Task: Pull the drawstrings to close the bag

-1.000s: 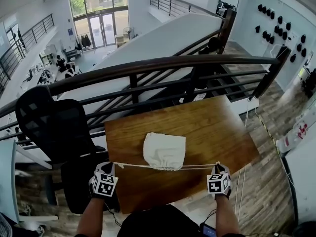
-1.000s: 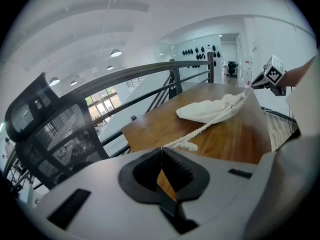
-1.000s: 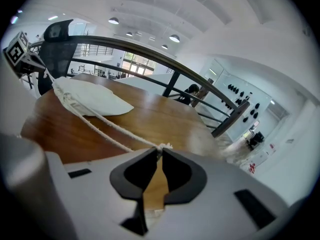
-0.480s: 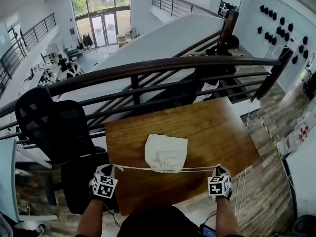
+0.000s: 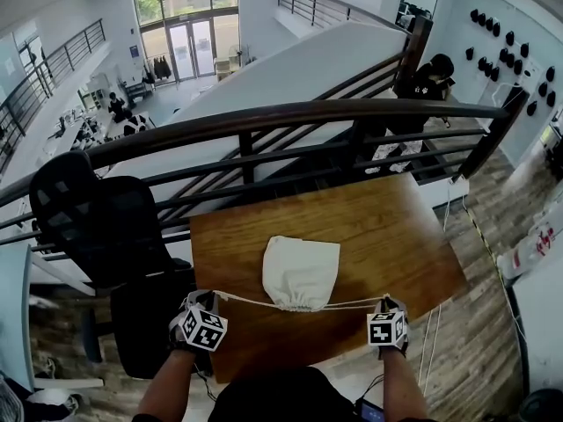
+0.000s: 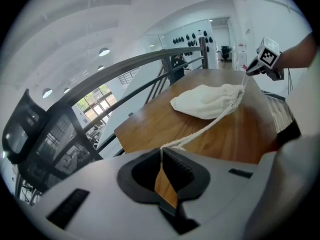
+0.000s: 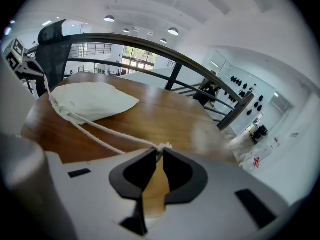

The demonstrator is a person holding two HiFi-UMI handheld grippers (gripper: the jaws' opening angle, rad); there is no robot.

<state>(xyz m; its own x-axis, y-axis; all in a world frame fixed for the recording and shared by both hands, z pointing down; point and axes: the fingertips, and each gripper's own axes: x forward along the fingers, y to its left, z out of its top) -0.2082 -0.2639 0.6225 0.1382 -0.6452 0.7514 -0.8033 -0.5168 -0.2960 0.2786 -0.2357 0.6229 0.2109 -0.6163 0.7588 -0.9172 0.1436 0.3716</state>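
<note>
A brown wooden table [image 5: 396, 227] is standing beside a dark railing [image 5: 264, 117]. A white cloth bag [image 5: 301, 269] is lying on its near half, gathered mouth facing the near edge, its drawstrings [image 5: 255, 302] stretching out to both sides.

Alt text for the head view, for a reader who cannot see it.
A white drawstring bag lies on a wooden table, its gathered mouth facing the near edge. The left gripper and right gripper each pinch a cord end, and the cords are stretched out to either side. A dark railing runs behind the table.
</note>
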